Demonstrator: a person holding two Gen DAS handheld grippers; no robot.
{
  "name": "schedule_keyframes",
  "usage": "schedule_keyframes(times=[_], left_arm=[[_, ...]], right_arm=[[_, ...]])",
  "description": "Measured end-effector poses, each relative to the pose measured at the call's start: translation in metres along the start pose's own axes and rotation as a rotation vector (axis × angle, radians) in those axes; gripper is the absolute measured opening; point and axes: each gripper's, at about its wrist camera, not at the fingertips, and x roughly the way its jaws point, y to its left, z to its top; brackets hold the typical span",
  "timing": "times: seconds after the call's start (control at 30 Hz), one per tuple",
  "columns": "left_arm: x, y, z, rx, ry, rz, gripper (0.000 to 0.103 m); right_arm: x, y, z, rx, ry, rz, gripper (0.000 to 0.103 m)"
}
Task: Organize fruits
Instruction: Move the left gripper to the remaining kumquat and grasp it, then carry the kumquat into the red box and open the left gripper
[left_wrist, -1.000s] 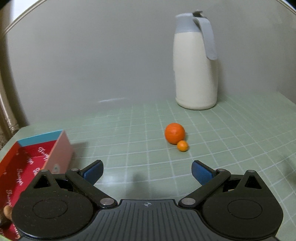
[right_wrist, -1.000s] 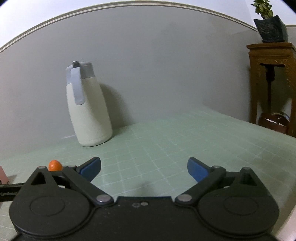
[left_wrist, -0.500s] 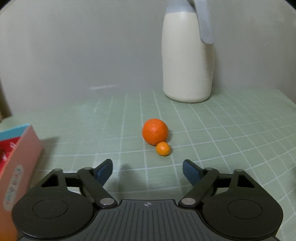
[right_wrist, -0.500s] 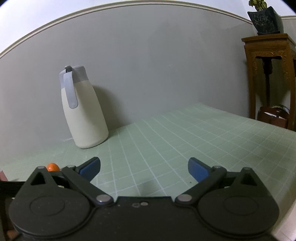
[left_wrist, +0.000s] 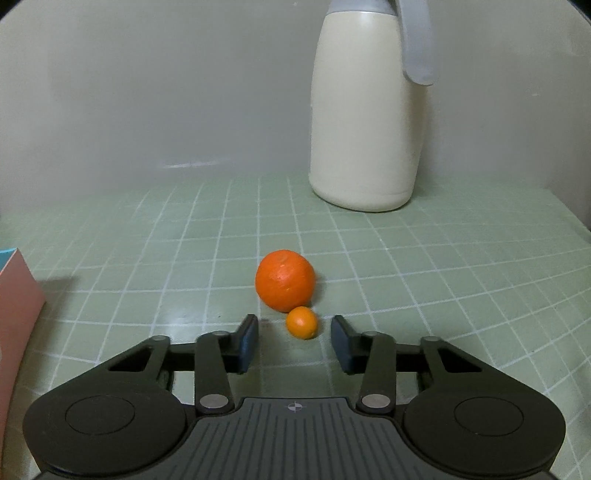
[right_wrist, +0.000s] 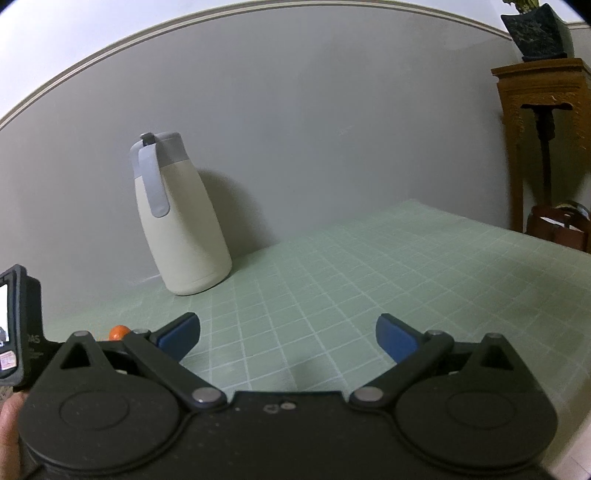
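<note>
Left wrist view showed the left gripper (left_wrist: 294, 341) with its jaws closing around a small orange fruit (left_wrist: 302, 322), which sat on the green gridded table (left_wrist: 461, 280) between the tips, nearer the right-hand one; neither pad yet touched it. A larger orange (left_wrist: 285, 279) lay just beyond the jaws, touching the small fruit. Farther ahead and to the right stood a cream jug (left_wrist: 365, 122). A pink box (left_wrist: 16, 295) sat off to the left. Right wrist view showed the right gripper (right_wrist: 288, 338) released, jaws spread wide over bare table with nothing between them
</note>
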Motion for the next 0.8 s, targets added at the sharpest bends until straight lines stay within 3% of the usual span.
schedule_keyframes(times=[0.07, 0.13, 0.8], left_arm=[[-0.001, -0.001, -0.001, 0.002, -0.005, -0.006, 0.023], [-0.001, -0.002, -0.001, 0.005, -0.005, -0.014, 0.019], [-0.025, 0.002, -0.004, 0.027, -0.047, -0.015, 0.019]], right_arm=[[0.000, 0.001, 0.000, -0.002, 0.001, 0.004, 0.102], [0.000, 0.001, 0.001, 0.002, 0.003, 0.005, 0.102], [0.004, 0.005, 0.001, -0.005, 0.016, 0.014, 0.102]])
